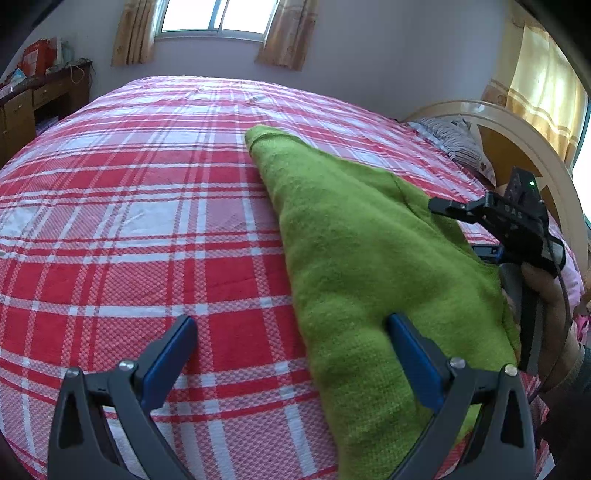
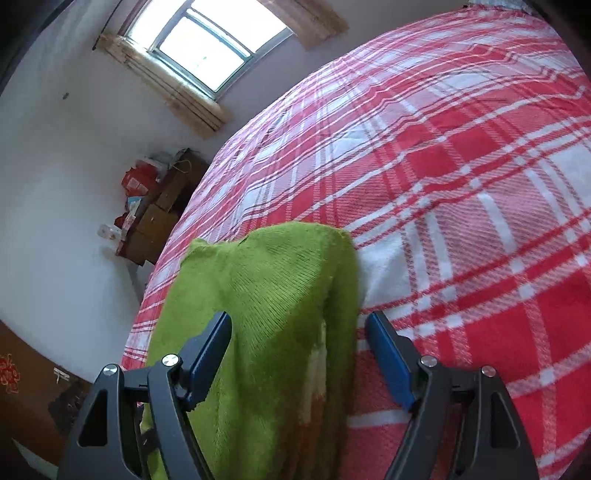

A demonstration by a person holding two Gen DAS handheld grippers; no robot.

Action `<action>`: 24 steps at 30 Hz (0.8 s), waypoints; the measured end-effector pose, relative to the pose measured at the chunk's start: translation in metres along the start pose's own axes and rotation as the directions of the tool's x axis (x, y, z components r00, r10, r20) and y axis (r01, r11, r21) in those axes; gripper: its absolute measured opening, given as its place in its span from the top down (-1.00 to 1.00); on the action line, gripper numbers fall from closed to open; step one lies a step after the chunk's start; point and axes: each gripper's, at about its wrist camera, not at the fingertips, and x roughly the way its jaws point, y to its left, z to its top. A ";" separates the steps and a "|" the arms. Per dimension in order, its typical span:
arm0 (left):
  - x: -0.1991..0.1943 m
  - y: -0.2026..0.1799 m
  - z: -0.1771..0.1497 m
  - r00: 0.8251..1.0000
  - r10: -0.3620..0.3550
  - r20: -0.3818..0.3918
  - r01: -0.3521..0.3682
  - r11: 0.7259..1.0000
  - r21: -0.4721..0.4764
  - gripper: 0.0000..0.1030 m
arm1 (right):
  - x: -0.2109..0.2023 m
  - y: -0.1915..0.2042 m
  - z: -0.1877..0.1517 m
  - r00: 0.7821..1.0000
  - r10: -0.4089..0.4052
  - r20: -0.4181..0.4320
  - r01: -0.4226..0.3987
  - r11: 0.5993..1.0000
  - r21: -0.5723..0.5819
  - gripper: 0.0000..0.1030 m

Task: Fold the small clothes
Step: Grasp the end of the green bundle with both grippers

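A bed [image 1: 129,221] in red-and-white plaid carries a green knitted garment [image 1: 354,251], with a pillow [image 1: 458,140] at its head.

One green knitted sweater [image 1: 354,258] lies on one bed with a red-and-white checked cover [image 1: 129,221]. Two grippers are in view: the left gripper [image 1: 291,325] and the right gripper [image 2: 299,321], each with two blue-padded fingers spread apart. One window [image 1: 218,14] with two curtains sits at the far wall. One wooden cabinet [image 1: 22,107] stands far left, one pillow [image 1: 458,144] far right.
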 end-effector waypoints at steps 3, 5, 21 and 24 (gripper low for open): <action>0.001 0.001 0.000 1.000 -0.022 -0.004 0.022 1.000 -0.003 -1.00 | 0.008 0.000 0.003 1.000 0.006 -0.019 -0.006 1.000 -0.012 -0.14; 0.002 0.003 0.001 0.999 -0.046 -0.009 0.046 0.999 -0.010 -1.00 | 0.011 -0.002 0.003 0.999 0.027 -0.026 -0.027 1.000 0.000 0.09; -0.009 -0.016 0.005 0.982 -0.187 -0.027 0.188 0.981 0.038 0.29 | -0.009 0.013 -0.012 0.995 0.095 0.041 -0.094 0.995 -0.033 0.52; -0.024 -0.016 0.005 0.984 -0.178 -0.019 0.179 0.983 0.036 0.33 | -0.016 0.022 -0.019 0.991 0.122 0.058 -0.120 0.992 -0.034 0.52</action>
